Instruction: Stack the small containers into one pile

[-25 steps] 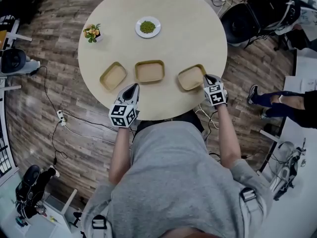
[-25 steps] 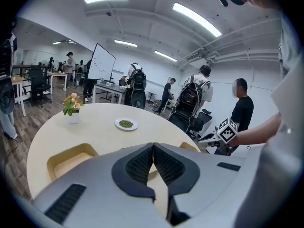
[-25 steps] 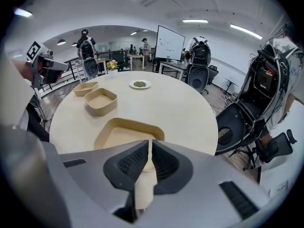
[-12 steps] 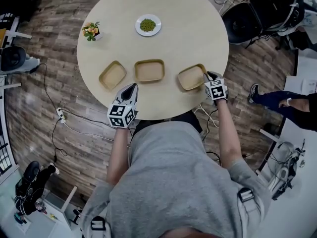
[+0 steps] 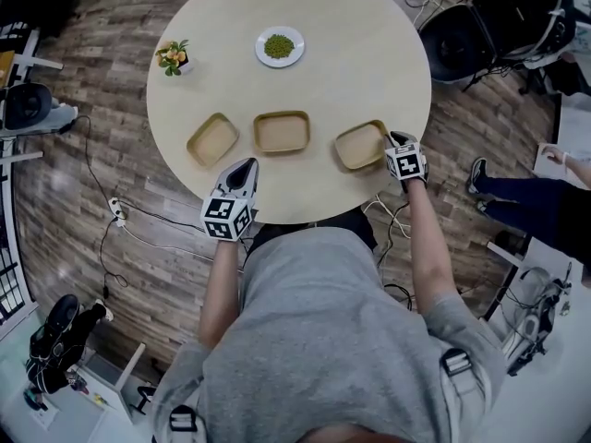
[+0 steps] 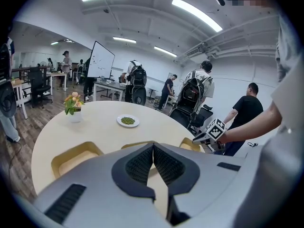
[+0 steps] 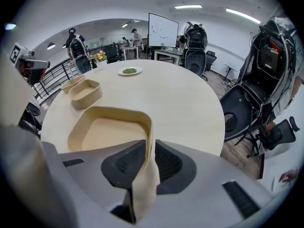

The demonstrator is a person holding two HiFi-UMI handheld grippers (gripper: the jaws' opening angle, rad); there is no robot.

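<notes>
Three tan containers sit in a row on the round table: the left one (image 5: 212, 138), the middle one (image 5: 282, 132) and the right one (image 5: 359, 145). My right gripper (image 5: 394, 146) stands at the right container's near right corner. In the right gripper view its jaws (image 7: 148, 156) straddle that container's wall (image 7: 149, 137). They are slightly parted, with a thin dark gap beside one pad. The container rests flat on the table. My left gripper (image 5: 242, 175) hovers at the table's near edge, below the gap between the left and middle containers, shut and empty (image 6: 153, 161).
A white plate of green bits (image 5: 280, 46) and a small potted flower (image 5: 172, 59) stand at the far side of the table (image 5: 351, 53). Office chairs with backpacks (image 5: 489, 26) stand to the right. A seated person's legs (image 5: 517, 187) are near the right edge.
My right gripper has shifted slightly up along the right container's corner, and its wall now lies between the jaws. The left gripper has barely moved. The containers stay in place.
</notes>
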